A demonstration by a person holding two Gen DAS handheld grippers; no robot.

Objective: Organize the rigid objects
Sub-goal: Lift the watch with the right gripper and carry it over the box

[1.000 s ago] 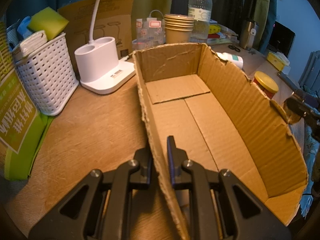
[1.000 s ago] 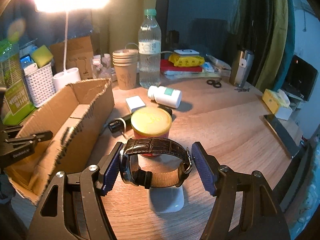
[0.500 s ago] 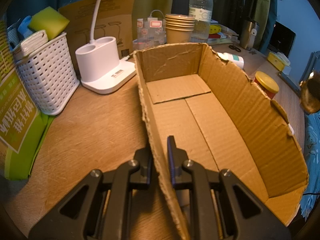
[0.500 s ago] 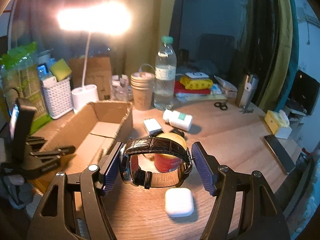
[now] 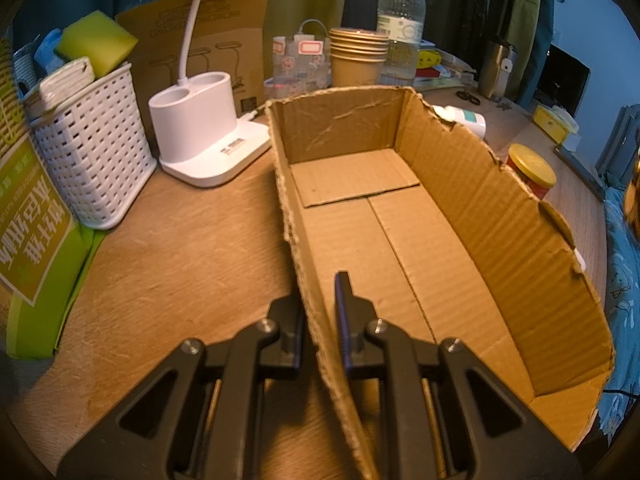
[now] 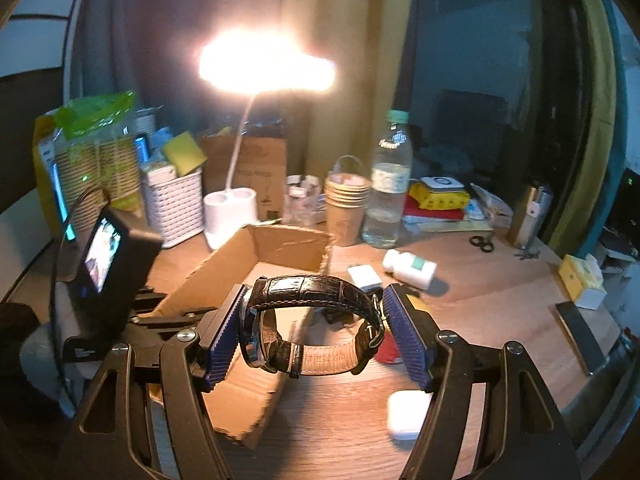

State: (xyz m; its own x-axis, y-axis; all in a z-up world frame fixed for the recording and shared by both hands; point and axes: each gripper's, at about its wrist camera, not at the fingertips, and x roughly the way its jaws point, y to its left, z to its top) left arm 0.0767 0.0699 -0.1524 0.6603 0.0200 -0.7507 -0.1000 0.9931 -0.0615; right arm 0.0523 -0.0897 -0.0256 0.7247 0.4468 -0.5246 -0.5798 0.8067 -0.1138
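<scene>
An open, empty cardboard box (image 5: pixel 500 216) lies on the wooden desk. My left gripper (image 5: pixel 316 296) is shut on the box's near left wall, one finger outside and one inside. In the right wrist view a wristwatch (image 6: pixel 316 286) with a dark leather strap hangs in the air between the blue pads (image 6: pixel 222 340) of my right gripper (image 6: pixel 312 320), which is shut on it. The watch is above the near right corner of the box (image 6: pixel 288 246). The left hand's tool with its small lit screen (image 6: pixel 108 256) shows at the box's left side.
Right of the box are a yellow-lidded jar (image 5: pixel 530 168), a white earbud case (image 6: pixel 408 410), a white pill bottle (image 6: pixel 410 266) and a small white box (image 6: pixel 364 276). Behind it stand a lit desk lamp (image 5: pixel 196 132), a white basket (image 5: pixel 92 144), paper cups (image 6: pixel 346 200) and a water bottle (image 6: pixel 388 192).
The right gripper has risen with the watch and come left towards the box, and the jar and earbud case have sunk in its view. The left gripper still holds the box wall.
</scene>
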